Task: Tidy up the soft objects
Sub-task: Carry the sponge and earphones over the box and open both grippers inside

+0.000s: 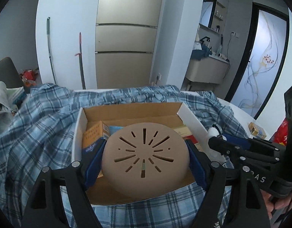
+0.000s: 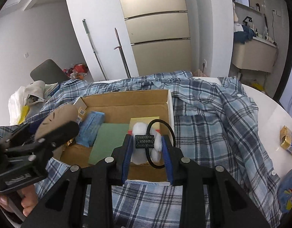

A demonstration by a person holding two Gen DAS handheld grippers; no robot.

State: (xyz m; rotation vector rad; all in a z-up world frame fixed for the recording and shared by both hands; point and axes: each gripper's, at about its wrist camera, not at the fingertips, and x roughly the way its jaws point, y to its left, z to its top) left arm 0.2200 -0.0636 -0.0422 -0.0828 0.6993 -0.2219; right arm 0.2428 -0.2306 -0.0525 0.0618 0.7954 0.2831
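My left gripper (image 1: 146, 149) is shut on a tan round slotted pad (image 1: 146, 163), its blue pads pressing both sides. It hangs over the near part of an open cardboard box (image 1: 130, 112). From the right wrist view the pad (image 2: 60, 114) and left gripper (image 2: 56, 131) hover at the box's left side. My right gripper (image 2: 146, 144) is shut on a white fluffy hair tie (image 2: 140, 129) with a black label and a black elastic loop, low over the box's near right corner (image 2: 170, 114). In the left wrist view the right gripper (image 1: 216, 142) reaches in from the right.
The box lies on a blue plaid shirt (image 2: 212, 117) spread over a white round table (image 2: 269, 102). Inside are a green sheet (image 2: 107, 140), a blue packet (image 2: 92, 127) and an orange carton (image 1: 94, 134). A small gold pack (image 2: 288, 140) sits at the table's right.
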